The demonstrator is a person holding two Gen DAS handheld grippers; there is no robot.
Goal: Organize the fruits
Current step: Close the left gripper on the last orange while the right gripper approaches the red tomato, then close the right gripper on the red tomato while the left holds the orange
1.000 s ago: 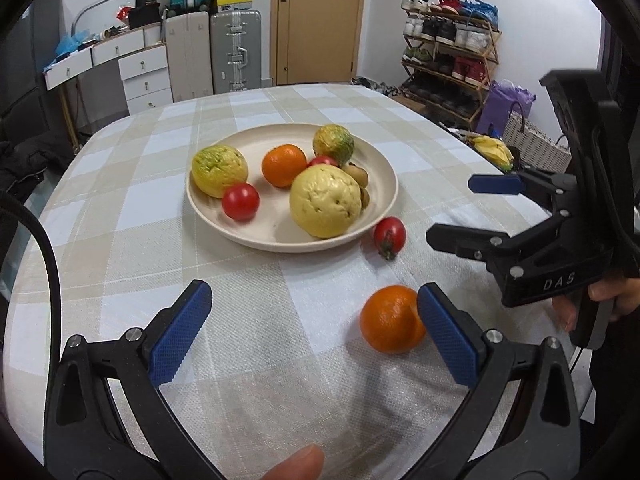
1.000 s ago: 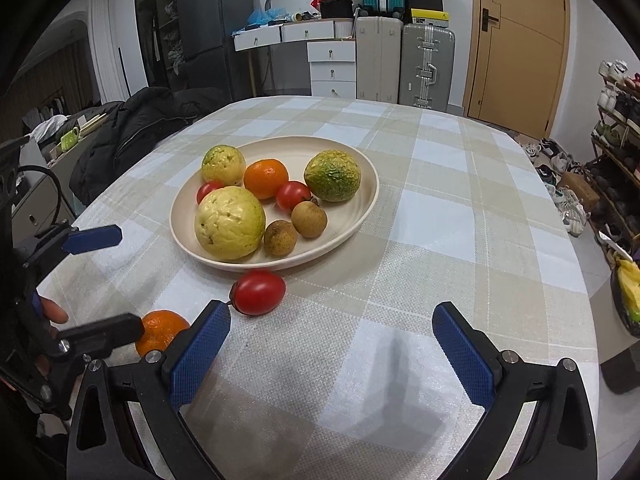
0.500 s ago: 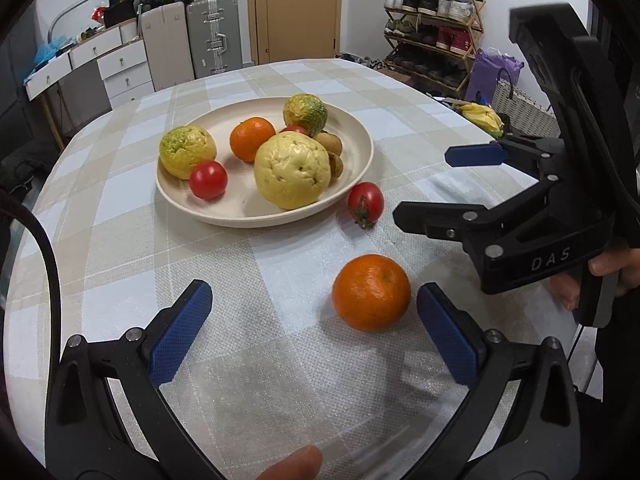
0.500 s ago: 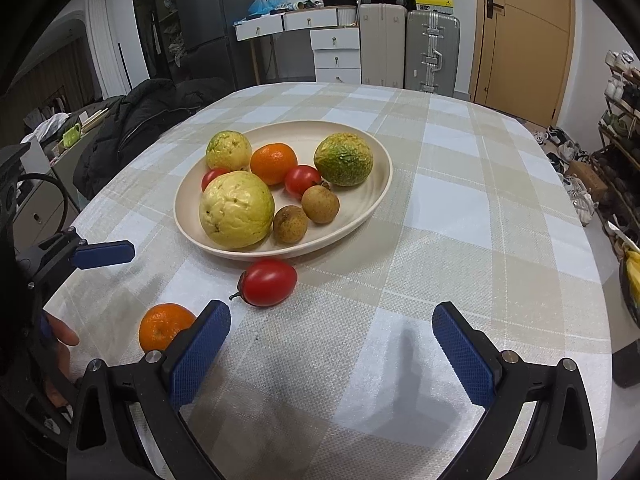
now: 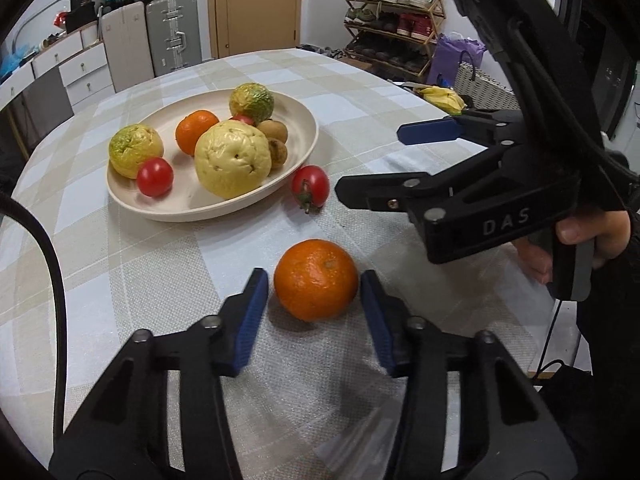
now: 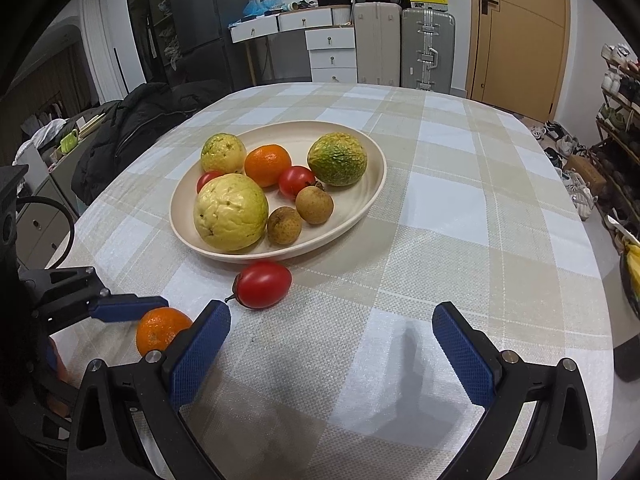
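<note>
Two loose fruits sit off the plate (image 5: pixel 304 148); left gripper (image 5: pixel 314 294) brackets the orange (image 5: pixel 316 280).
Pads flank it, narrow gaps showing, not yet clamped. Right gripper (image 6: pixel 330 334) hangs wide open, empty, near the tomato (image 6: pixel 262 284) beside the rim, likely its pick.

Setting: my home, a lived-in dining and entry room. Evidence: tabletop (image 6: pixel 460 208) under a checked cloth; wooden door (image 6: pixel 520 32); shoe rack (image 5: pixel 394 4); suitcases (image 6: pixel 426 48) against the wall; white drawer unit (image 6: pixel 330 50); dark fridge (image 6: pixel 200 20); black coat (image 6: pixel 132 136) heaped alongside.
</note>
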